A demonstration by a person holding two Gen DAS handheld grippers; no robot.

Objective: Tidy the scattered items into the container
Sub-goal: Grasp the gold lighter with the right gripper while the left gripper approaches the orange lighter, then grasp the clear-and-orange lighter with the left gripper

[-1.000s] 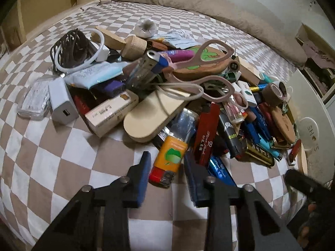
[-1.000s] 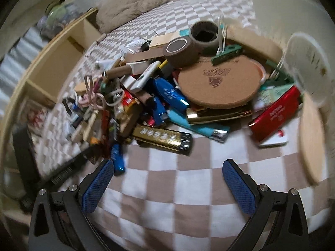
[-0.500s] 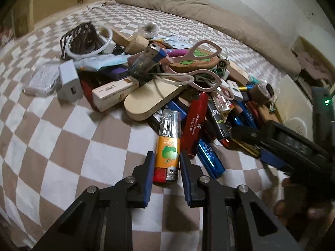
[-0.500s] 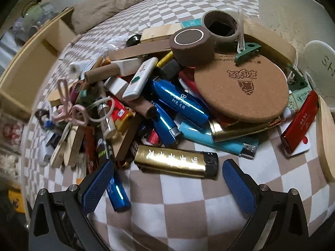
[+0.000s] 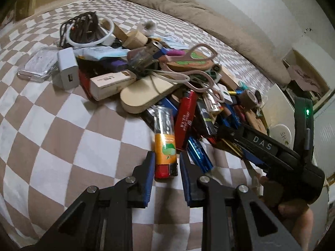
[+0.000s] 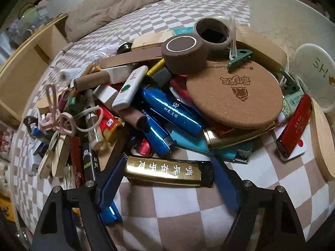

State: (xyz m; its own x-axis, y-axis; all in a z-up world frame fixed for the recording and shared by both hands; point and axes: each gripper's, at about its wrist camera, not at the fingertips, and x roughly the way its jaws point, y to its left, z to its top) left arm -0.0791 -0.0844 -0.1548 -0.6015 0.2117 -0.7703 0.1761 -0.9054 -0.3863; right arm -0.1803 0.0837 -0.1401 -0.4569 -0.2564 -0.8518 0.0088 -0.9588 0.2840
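- A bed with a brown-and-white checked cover (image 5: pixel 62 129) is carrying the whole scatter, with a rumpled beige blanket (image 5: pixel 188 6) lying along its far edge.
- A white plastic container (image 6: pixel 278 12) is standing at the right end of the heap, its wall rising behind the far items.
- A mixed heap of lighters, tape rolls, scissors and boxes (image 6: pixel 146 96) is spreading across the middle of the cover.
- A round cork coaster with a printed stamp (image 6: pixel 234 96) is resting on top of the heap's right side, touching a brown roll of tape (image 6: pixel 184 50).
- The right tongs (image 6: pixel 167 173) are straddling a gold rectangular lighter with white characters (image 6: pixel 169 171) at the near edge of the heap; their jaws have just been closing, and the blue pads are sitting at the lighter's two ends, though firm pressing cannot be told.
- The left tongs (image 5: pixel 166 167) are clenched on the red base of an orange lighter with a green apple print and clear top (image 5: pixel 165 144), which is lying on the cover at the heap's near edge.
- A white USB charger block (image 5: pixel 66 71) is sitting at the left side, just beside a clear plastic case (image 5: pixel 37 67).
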